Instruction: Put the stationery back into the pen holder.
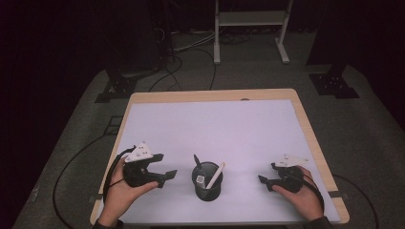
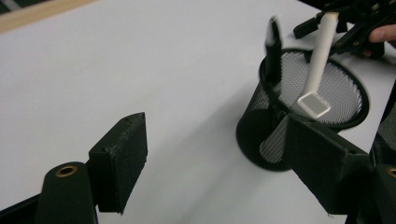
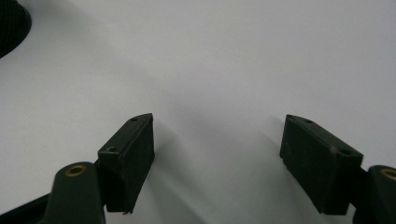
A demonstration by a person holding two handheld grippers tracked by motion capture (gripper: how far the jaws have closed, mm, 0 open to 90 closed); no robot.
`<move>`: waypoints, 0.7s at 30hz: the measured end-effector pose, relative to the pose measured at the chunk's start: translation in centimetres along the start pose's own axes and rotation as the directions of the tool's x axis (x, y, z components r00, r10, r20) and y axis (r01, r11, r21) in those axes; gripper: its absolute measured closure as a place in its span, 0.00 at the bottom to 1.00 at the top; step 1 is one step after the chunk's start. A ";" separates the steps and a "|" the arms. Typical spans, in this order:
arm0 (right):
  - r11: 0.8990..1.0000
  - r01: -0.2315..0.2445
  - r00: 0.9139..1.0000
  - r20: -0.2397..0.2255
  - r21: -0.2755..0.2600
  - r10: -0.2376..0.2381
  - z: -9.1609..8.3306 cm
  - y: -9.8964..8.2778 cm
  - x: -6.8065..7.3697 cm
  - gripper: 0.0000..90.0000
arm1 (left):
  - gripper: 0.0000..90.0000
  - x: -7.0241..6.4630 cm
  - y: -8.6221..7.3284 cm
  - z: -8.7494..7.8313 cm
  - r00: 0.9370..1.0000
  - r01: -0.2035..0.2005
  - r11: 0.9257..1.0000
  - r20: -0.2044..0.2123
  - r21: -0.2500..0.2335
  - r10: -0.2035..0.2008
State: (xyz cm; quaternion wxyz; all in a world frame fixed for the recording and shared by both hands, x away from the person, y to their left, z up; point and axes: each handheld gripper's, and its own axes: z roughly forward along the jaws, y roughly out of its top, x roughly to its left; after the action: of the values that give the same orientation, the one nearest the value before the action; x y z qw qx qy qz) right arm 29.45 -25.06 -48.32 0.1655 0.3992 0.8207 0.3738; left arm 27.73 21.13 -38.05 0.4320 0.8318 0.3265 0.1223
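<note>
A black mesh cup stands on the white mat near the front edge, between both hands. In it lean a black pen and a white marker. My left gripper is just left of the cup, open, with nothing between its jaws. In the left gripper view the cup, the black pen and the white marker sit by the right jaw of the left gripper. My right gripper rests right of the cup, open and empty over bare mat.
The mat covers a wooden table. On the floor behind it are a white metal frame, cables and black stand bases. A corner of the cup is at the top left of the right gripper view.
</note>
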 end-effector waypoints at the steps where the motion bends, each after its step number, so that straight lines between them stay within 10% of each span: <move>1: 1.000 0.000 1.000 0.000 0.000 0.000 0.0 0.0 0.0 0.27 | 0.24 0.1 -0.3 0.0 1.000 0.006 1.000 -0.006 0.005 -0.006; 21: 1.000 0.000 1.000 0.000 -0.001 0.000 0.0 0.0 0.0 0.27 | 0.23 3.5 -6.5 2.0 0.979 0.066 0.980 -0.203 0.190 -0.026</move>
State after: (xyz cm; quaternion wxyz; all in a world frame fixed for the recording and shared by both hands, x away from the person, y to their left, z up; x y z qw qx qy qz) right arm 29.45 -25.05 -48.33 0.1658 0.3991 0.8206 0.3740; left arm 28.50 24.81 -44.72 0.3161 0.8459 0.3978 0.1622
